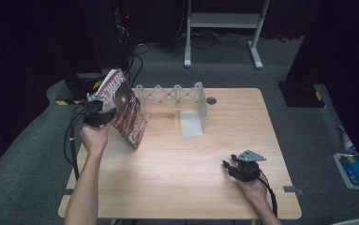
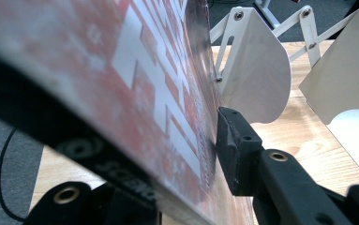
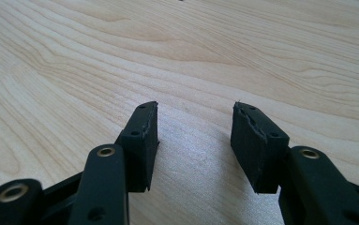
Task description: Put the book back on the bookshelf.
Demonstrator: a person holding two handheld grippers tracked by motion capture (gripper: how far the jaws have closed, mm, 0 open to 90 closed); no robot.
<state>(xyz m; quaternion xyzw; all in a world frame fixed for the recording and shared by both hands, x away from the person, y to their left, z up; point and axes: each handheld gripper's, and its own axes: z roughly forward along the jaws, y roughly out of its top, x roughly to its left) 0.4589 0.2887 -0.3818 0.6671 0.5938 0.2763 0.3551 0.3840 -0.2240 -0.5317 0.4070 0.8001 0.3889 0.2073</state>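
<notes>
- Left tongs (image 1: 103, 111): clamped on a red-covered magazine (image 1: 123, 107), held tilted above the surface's (image 1: 191, 168) left rear.
- White expanding file rack (image 1: 186, 101): stands at rear centre, just beside the magazine, perhaps touching.
- Right tongs (image 1: 228, 168): jaws apart, holding nothing, low over bare wood, front right.

A pale wooden worktop (image 1: 205, 187) stands on grey carpet (image 1: 22, 178). A small dark round disc (image 1: 211, 100) is set into the worktop's far edge. Beyond it stands a white metal frame (image 1: 224, 21) on two feet, with black cables (image 1: 137, 56) trailing over the floor. A blue-and-white packet (image 1: 354, 170) lies on the carpet at right.
</notes>
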